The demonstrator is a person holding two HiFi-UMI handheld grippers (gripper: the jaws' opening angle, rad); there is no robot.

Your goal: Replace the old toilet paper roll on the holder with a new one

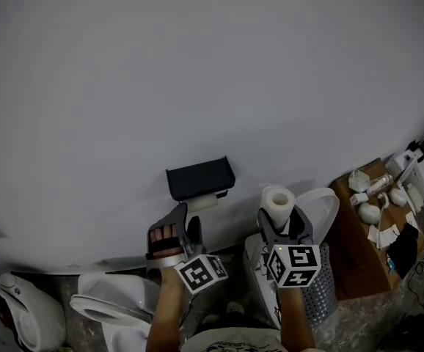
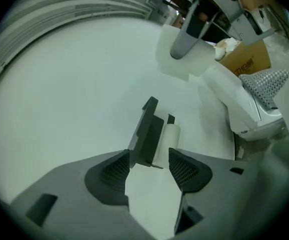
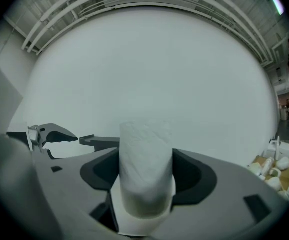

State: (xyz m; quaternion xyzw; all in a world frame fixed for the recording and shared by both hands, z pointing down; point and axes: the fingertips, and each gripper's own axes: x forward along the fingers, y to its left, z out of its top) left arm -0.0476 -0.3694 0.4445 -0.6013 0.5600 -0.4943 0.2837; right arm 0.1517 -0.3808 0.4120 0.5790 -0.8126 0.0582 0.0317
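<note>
No text is legible. Cardboard box (image 2: 244, 64): dark printed characters on its side, too blurred to read. Left marker cube (image 1: 201, 273) and right marker cube (image 1: 294, 264): black-and-white square codes only.

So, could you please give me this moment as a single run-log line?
left gripper: open, empty, facing holder | old roll: on holder | right gripper: shut on new roll

three views, all toward the holder (image 1: 199, 178)
</note>
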